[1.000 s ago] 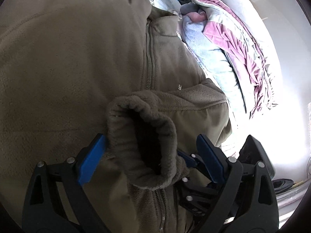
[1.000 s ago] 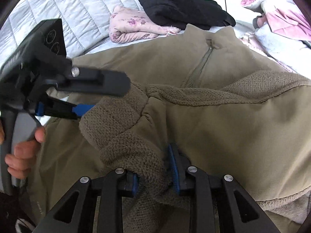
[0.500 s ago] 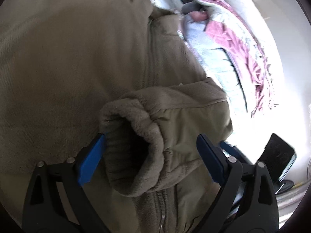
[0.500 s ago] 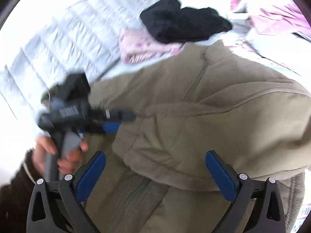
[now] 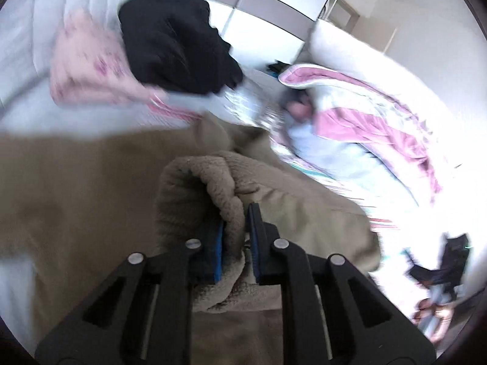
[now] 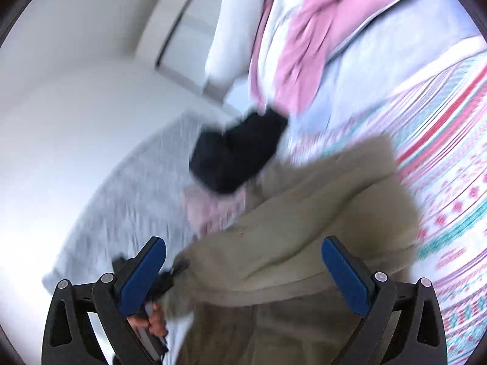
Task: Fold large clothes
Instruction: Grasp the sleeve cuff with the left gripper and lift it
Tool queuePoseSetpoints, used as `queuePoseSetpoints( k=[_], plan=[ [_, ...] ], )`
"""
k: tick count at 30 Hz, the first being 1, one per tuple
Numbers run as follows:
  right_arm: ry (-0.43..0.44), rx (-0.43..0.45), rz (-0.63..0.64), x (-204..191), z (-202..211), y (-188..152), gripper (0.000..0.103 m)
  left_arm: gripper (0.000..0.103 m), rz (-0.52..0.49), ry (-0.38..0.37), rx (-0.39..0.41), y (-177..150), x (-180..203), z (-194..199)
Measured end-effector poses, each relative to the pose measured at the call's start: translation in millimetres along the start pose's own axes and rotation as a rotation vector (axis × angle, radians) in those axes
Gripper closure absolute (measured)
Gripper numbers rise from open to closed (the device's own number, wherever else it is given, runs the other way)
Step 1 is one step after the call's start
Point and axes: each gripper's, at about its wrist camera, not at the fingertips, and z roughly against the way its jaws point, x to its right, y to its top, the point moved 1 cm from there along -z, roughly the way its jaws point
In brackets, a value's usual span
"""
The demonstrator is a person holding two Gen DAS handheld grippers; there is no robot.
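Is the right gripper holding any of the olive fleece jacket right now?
No, the right gripper stands wide open in its own view, with the olive fleece jacket lying beyond its blue pads, untouched.

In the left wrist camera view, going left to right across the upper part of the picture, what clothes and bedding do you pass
pink floral garment → black garment → pink and white quilt

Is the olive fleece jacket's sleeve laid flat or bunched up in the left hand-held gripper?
Bunched up: the left hand-held gripper is closing, with the rolled cuff of the olive fleece jacket pinched between its blue pads.
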Motion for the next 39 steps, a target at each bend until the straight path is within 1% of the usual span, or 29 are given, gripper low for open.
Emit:
queuePoseSetpoints(
  k=[1, 2, 3, 4, 5, 6, 7, 8, 9, 11, 13, 14, 15, 17, 18, 20, 21, 22, 23, 24, 25, 27, 28, 31, 34, 36, 38, 39],
  plan=[
    [-0.01, 0.044, -0.031, 8, 6, 4, 0.0, 0.067, -0.037, 0.109, -0.021, 3, -7, -10],
    [-0.002, 0.067, -0.056, 16, 10, 7, 0.0, 0.063, -0.056, 0.187, -0.05, 4, -12, -18],
    [0.005, 0.068, -0.076, 23, 10, 11, 0.0, 0.063, -0.071, 0.242, -0.076, 5, -17, -23],
    [-0.008, 0.062, -0.097, 31, 12, 12, 0.0, 0.063, -0.072, 0.273, -0.078, 7, -25, -24],
    [-0.045, 0.056, -0.104, 38, 12, 14, 0.0, 0.06, -0.058, 0.27, -0.059, 9, -28, -21],
    [-0.078, 0.046, -0.096, 42, 14, 16, 0.0, 0.057, -0.035, 0.246, -0.038, 9, -34, -19],
    [-0.14, 0.016, -0.078, 48, 10, 17, 0.0, 0.046, -0.014, 0.214, -0.031, 9, -36, -17],
    [-0.196, -0.009, -0.083, 52, 8, 16, 0.0, 0.039, -0.008, 0.187, -0.054, 6, -36, -20],
    [-0.26, -0.053, -0.104, 59, 4, 13, 0.0, 0.039, -0.009, 0.174, -0.081, 3, -37, -25],
    [-0.303, -0.118, -0.1, 66, -1, 10, 0.0, 0.039, -0.007, 0.128, -0.154, -5, -41, -39],
    [-0.38, -0.175, -0.006, 59, -7, 3, 0.0, 0.039, 0.019, 0.076, -0.212, -11, -47, -53],
    [-0.443, -0.215, 0.084, 50, -13, -2, 0.0, 0.039, 0.048, 0.05, -0.243, -15, -51, -63],
    [-0.487, -0.249, 0.155, 43, -18, -6, 0.0, 0.039, 0.083, 0.022, -0.28, -19, -56, -74],
    [-0.558, -0.318, 0.28, 30, -31, -21, 0.0, 0.039, 0.145, -0.008, -0.333, -28, -59, -84],
    [-0.575, -0.328, 0.313, 27, -35, -28, 0.0, 0.04, 0.18, -0.042, -0.346, -31, -61, -90],
    [-0.604, -0.345, 0.355, 26, -42, -34, 0.0, 0.088, 0.19, -0.112, -0.348, -34, -56, -95],
    [-0.622, -0.347, 0.371, 27, -42, -35, 0.0, 0.088, 0.193, -0.132, -0.355, -33, -50, -94],
    [-0.639, -0.338, 0.394, 27, -43, -35, 0.0, 0.088, 0.182, -0.125, -0.341, -28, -43, -90],
    [-0.643, -0.333, 0.42, 27, -43, -36, 0.0, 0.088, 0.151, -0.14, -0.313, -15, -28, -80],
    [-0.64, -0.335, 0.434, 26, -45, -37, 0.0, 0.088, 0.141, -0.165, -0.29, -5, -20, -73],
    [-0.638, -0.335, 0.453, 24, -45, -38, 0.0, 0.088, 0.138, -0.201, -0.246, 15, -5, -59],
    [-0.653, -0.343, 0.504, 20, -48, -42, 0.0, 0.088, 0.126, -0.235, -0.175, 46, 14, -37],
    [-0.664, -0.342, 0.524, 14, -52, -42, 0.0, 0.088, 0.115, -0.262, -0.124, 67, 30, -21],
    [-0.698, -0.344, 0.564, 11, -63, -47, 0.0, 0.088, 0.075, -0.32, -0.031, 105, 64, 15],
    [-0.721, -0.347, 0.581, 9, -77, -47, 0.0, 0.088, 0.032, -0.341, 0.008, 127, 89, 40],
    [-0.735, -0.319, 0.575, 11, -86, -42, 0.0, 0.088, 0.007, -0.344, 0.027, 138, 105, 51],
    [-0.782, -0.293, 0.577, 15, -98, -33, 0.0, 0.088, -0.007, -0.346, 0.044, 146, 117, 59],
    [-0.834, -0.291, 0.588, 21, -105, -28, 0.0, 0.089, -0.004, -0.349, 0.054, 150, 118, 61]
  ],
)
